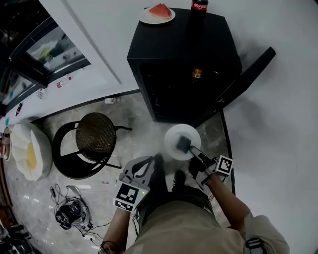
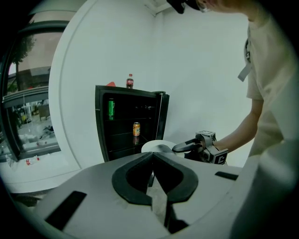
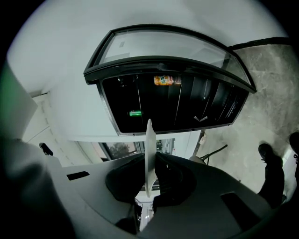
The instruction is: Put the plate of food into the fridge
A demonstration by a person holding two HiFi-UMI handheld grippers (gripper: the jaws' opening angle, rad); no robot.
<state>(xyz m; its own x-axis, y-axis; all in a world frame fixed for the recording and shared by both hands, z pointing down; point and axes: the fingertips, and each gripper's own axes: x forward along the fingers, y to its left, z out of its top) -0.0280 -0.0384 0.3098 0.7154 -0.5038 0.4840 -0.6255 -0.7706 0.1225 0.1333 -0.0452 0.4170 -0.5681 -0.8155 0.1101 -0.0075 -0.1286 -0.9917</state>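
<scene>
Right tongs [image 1: 185,145]: clamped on the rim of a white plate [image 1: 174,138]; the right gripper view shows that plate edge-on between the two jaws.
Left tongs [image 1: 150,161]: jaws together with nothing between them, held low beside the person's body, taking no part in the carry.
Where the plate is: in the air just in front of the fridge [image 1: 179,54], still outside the cabinet and well above the floor.
Food on it: I cannot make out any from the head view; the surface reads as plain white apart from the jaw lying over it.
Fridge: fridge door [image 1: 247,73] swung wide to the right, interior dark, with an orange can [image 2: 136,129] on a middle shelf and a green can [image 2: 111,108] higher up.
On the fridge top: a second plate [image 1: 157,15] with a red watermelon slice, and a cola bottle [image 1: 199,6] near it.
Done so far: door open, plate gripped and brought to the opening.
Left to do: by my reading, reach in, set the plate level on a free shelf, release, draw back, likely close the door.
</scene>
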